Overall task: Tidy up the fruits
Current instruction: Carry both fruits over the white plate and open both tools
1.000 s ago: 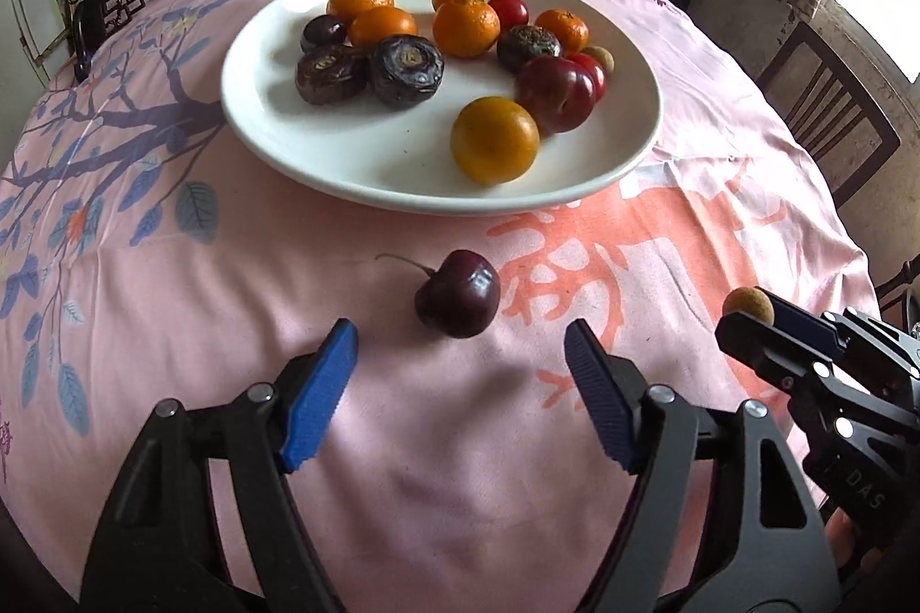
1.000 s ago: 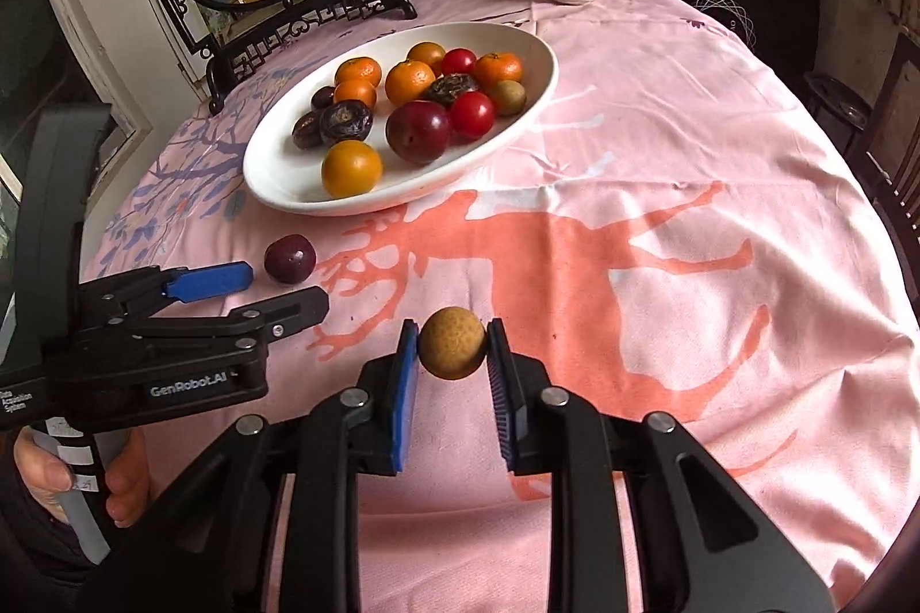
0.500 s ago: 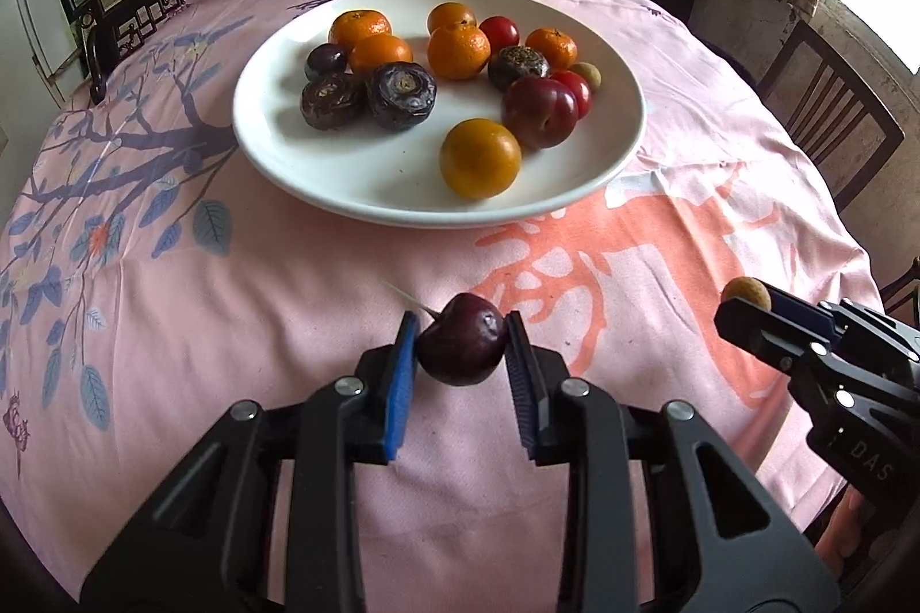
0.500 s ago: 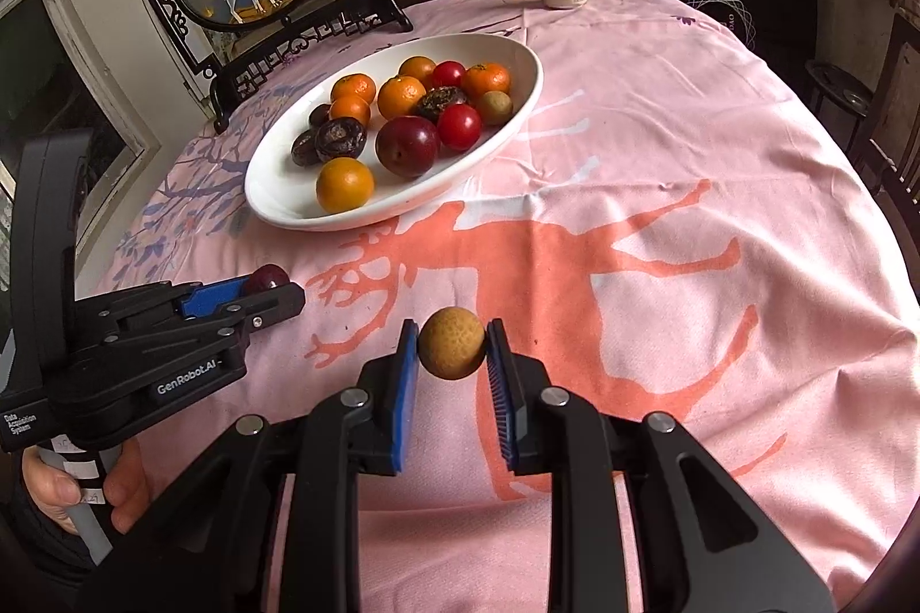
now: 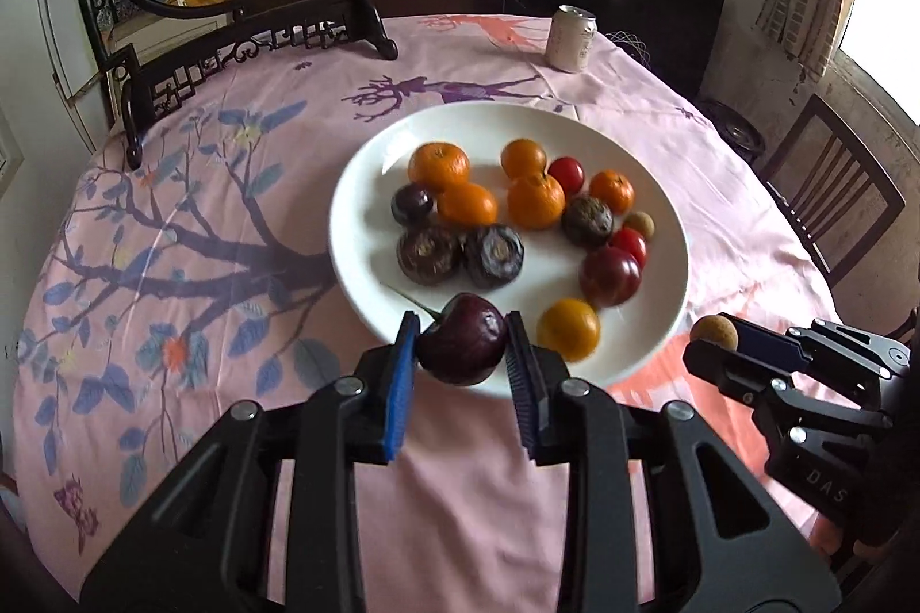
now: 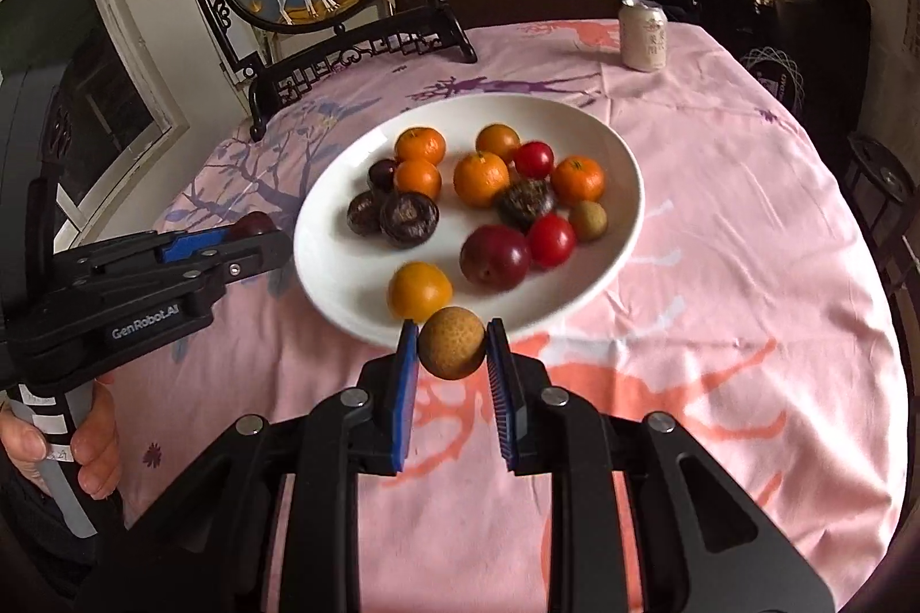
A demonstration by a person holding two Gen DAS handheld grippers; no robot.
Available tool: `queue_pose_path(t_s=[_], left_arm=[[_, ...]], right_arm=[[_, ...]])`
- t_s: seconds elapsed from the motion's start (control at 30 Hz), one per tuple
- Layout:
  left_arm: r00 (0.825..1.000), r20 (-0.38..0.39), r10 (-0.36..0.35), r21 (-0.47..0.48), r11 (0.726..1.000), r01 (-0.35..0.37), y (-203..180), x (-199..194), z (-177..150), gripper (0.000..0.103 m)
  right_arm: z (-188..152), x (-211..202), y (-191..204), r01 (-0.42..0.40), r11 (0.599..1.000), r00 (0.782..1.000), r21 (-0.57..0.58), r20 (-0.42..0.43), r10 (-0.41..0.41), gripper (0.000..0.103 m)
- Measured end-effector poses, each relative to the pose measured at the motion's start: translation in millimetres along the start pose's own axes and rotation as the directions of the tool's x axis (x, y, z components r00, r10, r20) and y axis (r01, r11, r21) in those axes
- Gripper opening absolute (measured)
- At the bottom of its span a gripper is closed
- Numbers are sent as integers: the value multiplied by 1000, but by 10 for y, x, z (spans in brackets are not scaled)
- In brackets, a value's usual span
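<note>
Left wrist view shows your left gripper closed on a dark cherry, the blue pads pressed to its two sides and its thin stem poking out to the left. You hold it in the air at the near rim of the white plate, which carries small oranges, little red tomatoes, a plum and dark wrinkled fruits. The step in hand looks like the carry to the plate; next you probably need to bring the cherry over a bare patch, perhaps the near left part beside the dark fruits, lower it and ease the pads apart so it does not roll. At the right edge of this view your right gripper shows from the side with a small tan fruit at its tip, but how wide it stands is not clear from here. Right wrist view settles that: the right gripper is shut on the tan fruit, held at the plate's near edge just in front of an orange. A matching tan fruit lies on the plate's right side, a likely spot to set yours. This view also shows your hand on the left gripper's handle and the drink can on the far side of the pink tablecloth, while the cherry is only a dark sliver behind the left gripper's pads.
</note>
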State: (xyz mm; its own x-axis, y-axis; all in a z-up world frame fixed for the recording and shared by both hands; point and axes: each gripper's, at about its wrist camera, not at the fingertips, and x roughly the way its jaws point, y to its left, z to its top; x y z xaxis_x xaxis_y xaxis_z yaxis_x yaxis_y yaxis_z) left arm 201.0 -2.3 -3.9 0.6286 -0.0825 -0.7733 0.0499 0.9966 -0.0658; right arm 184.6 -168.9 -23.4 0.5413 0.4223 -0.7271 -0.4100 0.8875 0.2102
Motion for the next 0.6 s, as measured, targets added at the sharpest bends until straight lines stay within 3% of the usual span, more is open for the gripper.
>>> queue_pose_path(t_s=[0.13, 0.37, 0.4, 0.43, 0.5, 0.53, 0.6], left_arm=[[999, -51, -8, -55, 998, 5, 69, 399, 343, 30], [995, -94, -34, -95, 995, 25, 157, 817, 445, 31], [995, -96, -34, -97, 995, 25, 169, 846, 441, 34], [995, -94, -31, -98, 995, 22, 178, 866, 439, 46], [997, -81, -15, -98, 995, 7, 194, 862, 441, 67], [997, -71, -7, -98, 995, 0, 198, 840, 444, 68], [998, -65, -8, -96, 995, 2, 206, 788, 443, 74]], right_arm=[[387, 353, 102, 52, 996, 999, -73, 6, -51, 24], [566, 834, 27, 70, 994, 996, -82, -42, -74, 24], [568, 868, 21, 74, 994, 996, -81, -46, -78, 24], [568, 896, 11, 75, 994, 996, -80, -51, -80, 25], [550, 912, 3, 83, 993, 995, -82, -48, -87, 39], [543, 899, 1, 94, 992, 995, -83, -37, -98, 50], [534, 832, 13, 120, 989, 993, -83, -7, -121, 55]])
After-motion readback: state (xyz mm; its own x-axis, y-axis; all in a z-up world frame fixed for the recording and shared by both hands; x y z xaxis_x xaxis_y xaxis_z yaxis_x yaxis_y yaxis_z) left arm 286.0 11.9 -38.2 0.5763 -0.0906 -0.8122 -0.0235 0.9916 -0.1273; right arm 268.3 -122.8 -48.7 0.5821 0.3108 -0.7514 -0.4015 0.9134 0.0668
